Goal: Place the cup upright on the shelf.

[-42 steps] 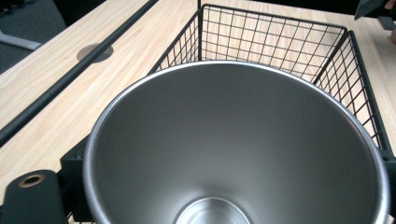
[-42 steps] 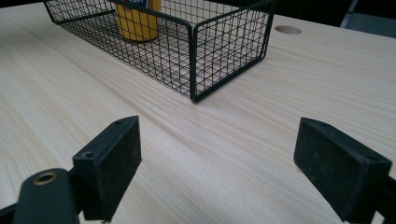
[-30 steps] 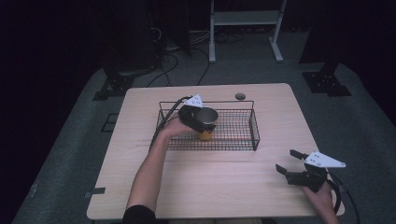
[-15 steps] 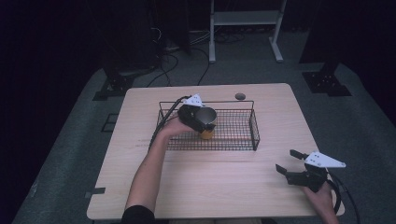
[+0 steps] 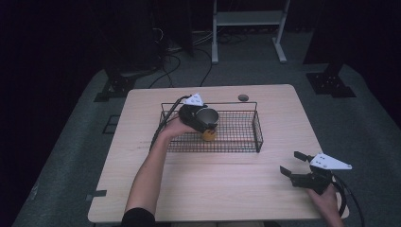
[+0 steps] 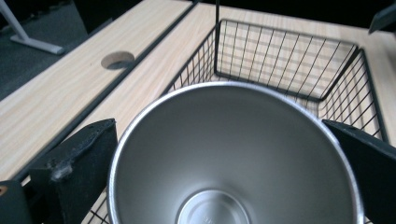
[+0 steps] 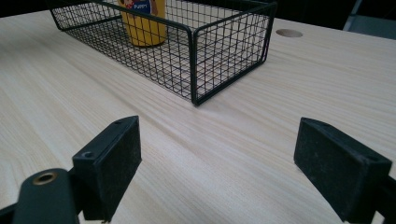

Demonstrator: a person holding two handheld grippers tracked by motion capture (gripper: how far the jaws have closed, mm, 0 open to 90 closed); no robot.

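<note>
High view: light wooden table (image 5: 213,189) fills the centre of the frame, with a black wire basket (image 5: 236,142) lying across its middle. Left gripper (image 5: 201,118) sits over the basket's left half, just left of frame centre, held by the person's left hand (image 5: 176,126), forearm entering from the bottom edge. Its jaws grip a steel cup (image 5: 207,116) on two opposite sides; cup mouth faces up toward the camera. Directly below the cup in the frame, inside the basket, a yellow container (image 5: 208,136) is partly covered by it; cannot tell whether the two touch. Left gripper view: cup (image 6: 233,154) takes the lower centre, shiny interior and round base visible, one black jaw against its wall at lower left and the other at the right edge. Basket's far end (image 6: 289,60) runs across the upper right; a round hole in the table (image 6: 117,59) shows at upper left. Right gripper (image 5: 302,170) is at lower right of the high view, well apart from the basket, resting low over bare tabletop in the person's right hand (image 5: 326,198). Right gripper view: both jaws spread wide at the bottom corners, nothing between them but wood grain (image 7: 210,177). Basket corner (image 7: 196,56) stands at upper centre; the yellow container (image 7: 142,21), with a printed label, stands upright inside at top, its upper part cut by the frame edge.
</note>
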